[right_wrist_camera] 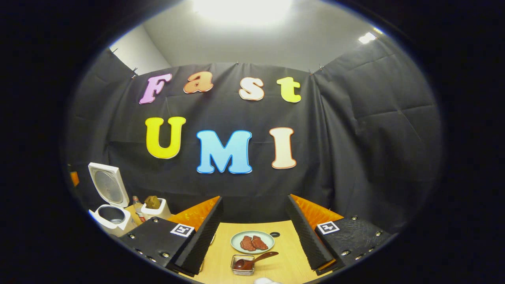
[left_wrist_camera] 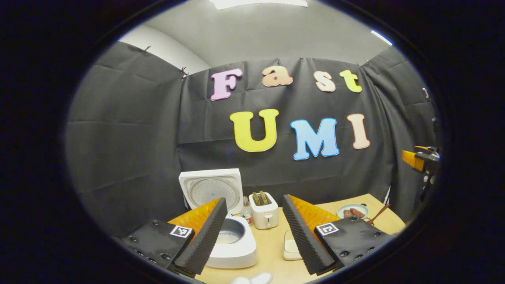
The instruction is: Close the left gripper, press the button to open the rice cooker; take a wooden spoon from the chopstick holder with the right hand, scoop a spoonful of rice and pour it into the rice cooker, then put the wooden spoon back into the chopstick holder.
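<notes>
The white rice cooker stands with its lid raised, and a pale layer shows in the inner pot. My left gripper hovers open above the table, its left finger crossing the cooker's near side. The cooker also appears far left in the right gripper view. The wooden spoon lies with its bowl in a small clear holder, its handle pointing right. My right gripper is open above and behind it, holding nothing. It shows far right in the left gripper view.
A white toaster and a small bottle stand behind the cooker. A shallow white dish sits by my left gripper's right finger. A plate with red meat slices lies behind the spoon holder on the wooden table.
</notes>
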A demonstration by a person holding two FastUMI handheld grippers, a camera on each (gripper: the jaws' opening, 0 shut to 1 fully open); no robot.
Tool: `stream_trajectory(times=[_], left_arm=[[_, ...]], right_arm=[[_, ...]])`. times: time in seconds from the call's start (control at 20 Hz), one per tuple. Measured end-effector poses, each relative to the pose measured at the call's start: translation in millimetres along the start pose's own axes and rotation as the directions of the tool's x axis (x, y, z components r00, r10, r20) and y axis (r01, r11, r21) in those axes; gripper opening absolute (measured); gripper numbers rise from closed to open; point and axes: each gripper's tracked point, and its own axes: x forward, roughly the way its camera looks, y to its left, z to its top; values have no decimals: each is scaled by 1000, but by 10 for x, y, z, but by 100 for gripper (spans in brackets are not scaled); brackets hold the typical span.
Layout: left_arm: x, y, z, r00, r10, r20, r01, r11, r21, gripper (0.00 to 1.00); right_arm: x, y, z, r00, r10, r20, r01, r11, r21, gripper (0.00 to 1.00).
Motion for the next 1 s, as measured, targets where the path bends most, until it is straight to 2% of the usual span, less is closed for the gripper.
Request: stream_trajectory(times=[0.25,0.4,0.55,0.6,0.65,0.7,0.8,0.9,1.0], left_arm=[[118,240,126,1000,-6,24,7,1000,-22,100],[193,425,187,999,7,33,-5,999,-33,100],[347,607,255,999,27,33,-26,999,-45,98],[444,693,293,998,45,31,-44,998,-43,100],[555,784,340,998,62,27,-61,997,-35,95],[697,857,392,997,78,27,-77,997,-32,100],[999,1028,524,994,103,30,-102,994,-41,98],[1328,1176,647,992,122,19,-121,990,-73,100],[1699,1327,749,990,142,10,-140,986,-87,95]], right_arm=[[-534,676,201,997,82,-11,-81,996,36,97],[-643,963,171,992,121,-41,-120,992,24,96],[-634,1083,213,990,128,-52,-126,991,49,97],[-618,1094,223,991,124,-56,-121,991,58,96],[-597,1103,205,990,123,-65,-118,991,63,96],[-576,1112,164,990,118,-80,-113,992,59,96],[-530,1153,137,988,117,-97,-112,992,59,97],[-489,1235,69,985,125,-117,-118,991,68,96],[-433,1278,1,981,129,-145,-120,990,70,96]])
